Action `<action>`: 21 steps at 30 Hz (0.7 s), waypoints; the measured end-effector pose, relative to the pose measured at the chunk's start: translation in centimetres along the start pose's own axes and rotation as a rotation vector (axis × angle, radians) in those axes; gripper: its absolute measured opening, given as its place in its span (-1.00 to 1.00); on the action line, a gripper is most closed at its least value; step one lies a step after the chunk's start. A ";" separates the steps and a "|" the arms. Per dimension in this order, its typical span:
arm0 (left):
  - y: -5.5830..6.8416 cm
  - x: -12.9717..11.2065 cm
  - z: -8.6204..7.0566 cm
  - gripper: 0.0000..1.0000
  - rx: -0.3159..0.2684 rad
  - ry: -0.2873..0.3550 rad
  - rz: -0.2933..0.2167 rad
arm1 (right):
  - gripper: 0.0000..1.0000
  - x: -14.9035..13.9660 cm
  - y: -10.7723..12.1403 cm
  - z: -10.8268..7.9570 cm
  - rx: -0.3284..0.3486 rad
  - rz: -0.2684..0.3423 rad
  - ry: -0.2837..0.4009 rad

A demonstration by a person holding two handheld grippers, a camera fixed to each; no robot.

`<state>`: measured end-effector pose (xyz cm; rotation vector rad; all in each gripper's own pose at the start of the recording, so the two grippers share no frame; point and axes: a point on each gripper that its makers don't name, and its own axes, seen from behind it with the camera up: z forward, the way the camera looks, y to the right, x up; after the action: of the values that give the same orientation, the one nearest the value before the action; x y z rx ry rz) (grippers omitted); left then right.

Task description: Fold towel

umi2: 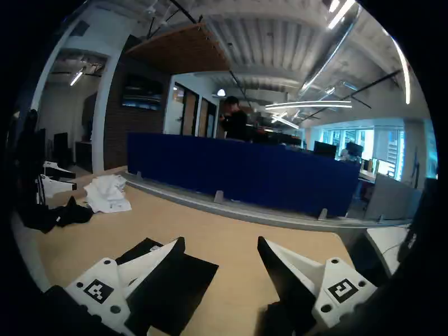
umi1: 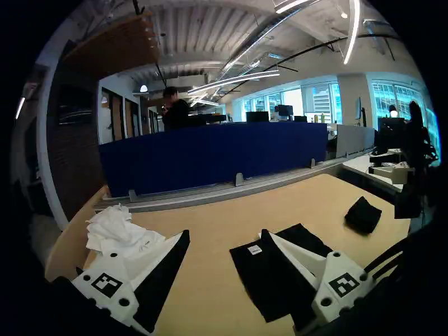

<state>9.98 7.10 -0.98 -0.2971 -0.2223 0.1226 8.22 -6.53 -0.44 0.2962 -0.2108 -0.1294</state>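
1. The black towel (umi1: 252, 274) lies spread flat on the light wooden desk (umi1: 224, 207), near its front edge. A small white tag shows by the towel's far edge.
2. In the left gripper view, the left tongs (umi1: 224, 232) are spread wide with bare desk between the tips, gripping nothing. The right-hand finger (umi1: 297, 263) reaches over the towel. I cannot tell whether it touches the fabric.
3. In the right gripper view, the right tongs (umi2: 220, 241) are also parted wide and hold nothing. The left-hand finger (umi2: 148, 269) sits over the black towel (umi2: 193, 280), which spreads out to either side of it. The other finger is over bare desk (umi2: 168, 218).
4. A crumpled white cloth (umi1: 115, 229) lies on the desk's left side, well apart from the towel. In the right gripper view the same white cloth (umi2: 106, 193) sits far off to the left.
5. A small black bundle (umi1: 363, 214) rests toward the desk's right side, apart from the towel.
6. In the right gripper view, a rumpled dark cloth (umi2: 61, 215) lies just beside the white one, at the desk's left edge.
7. A blue partition (umi1: 213, 151) runs along the back of the desk, also seen in the right gripper view (umi2: 252, 168).
8. A person (umi1: 176, 109) in dark clothes stands behind the partition, also seen in the right gripper view (umi2: 235, 120).
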 end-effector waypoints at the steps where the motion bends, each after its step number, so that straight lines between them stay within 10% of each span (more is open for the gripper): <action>1: 0.1 -0.2 0.1 0.88 -0.007 -0.006 0.004 | 1.00 -0.1 -0.2 0.1 0.005 -0.003 -0.006; 21: 2.4 -7.9 1.1 0.88 -0.089 -0.126 0.043 | 1.00 -7.4 -4.6 1.4 0.107 -0.074 -0.157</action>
<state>1.83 8.51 -2.25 -0.3831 -0.3469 0.1746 0.23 -10.15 -1.90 0.4013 -0.3633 -0.2153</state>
